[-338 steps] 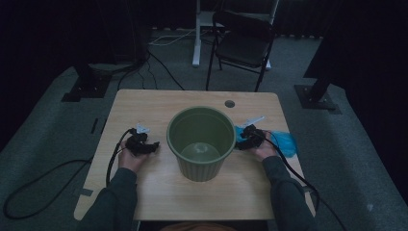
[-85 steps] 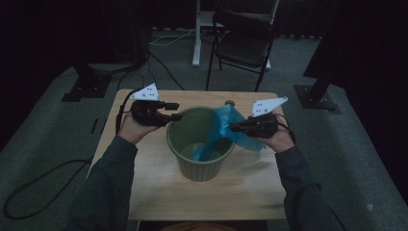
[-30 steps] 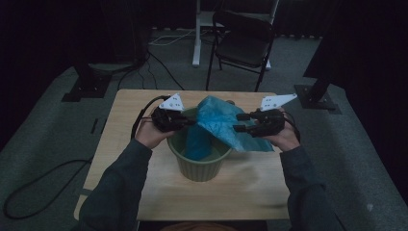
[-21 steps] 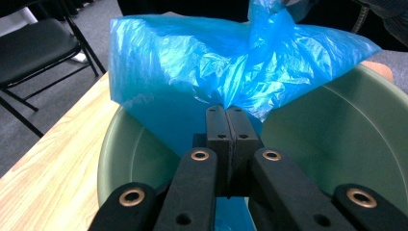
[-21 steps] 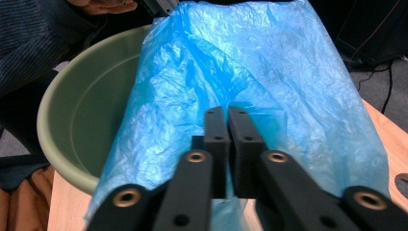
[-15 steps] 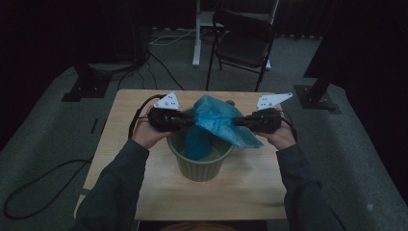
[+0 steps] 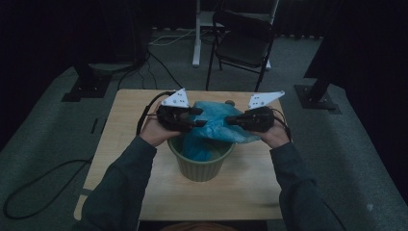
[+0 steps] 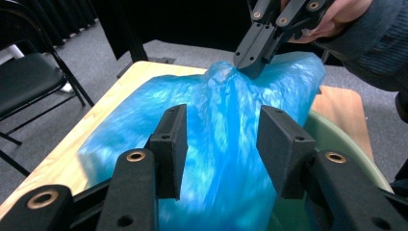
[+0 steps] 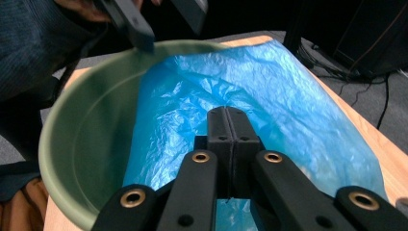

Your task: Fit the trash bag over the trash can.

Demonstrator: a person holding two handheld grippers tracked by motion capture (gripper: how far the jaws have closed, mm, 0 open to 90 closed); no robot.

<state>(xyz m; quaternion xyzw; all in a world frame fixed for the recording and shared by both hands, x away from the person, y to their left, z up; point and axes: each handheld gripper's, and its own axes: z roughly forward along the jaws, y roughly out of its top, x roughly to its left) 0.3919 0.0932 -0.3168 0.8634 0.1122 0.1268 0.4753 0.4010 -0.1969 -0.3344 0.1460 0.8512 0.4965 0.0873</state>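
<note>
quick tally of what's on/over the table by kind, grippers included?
Grippers: 2, left gripper and right gripper
Blue plastic bags: 1, blue bag
Green bins: 1, green bin
Small dark round things on the table's far edge: 1, round thing
Total: 5

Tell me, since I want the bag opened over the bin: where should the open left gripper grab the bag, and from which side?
Probably the raised fold of the bag between the left gripper and the right gripper, which already pinches it. That ridge stands up off the bin and lies in line with the open jaws, so come straight ahead from the person's left and close across it.
</note>
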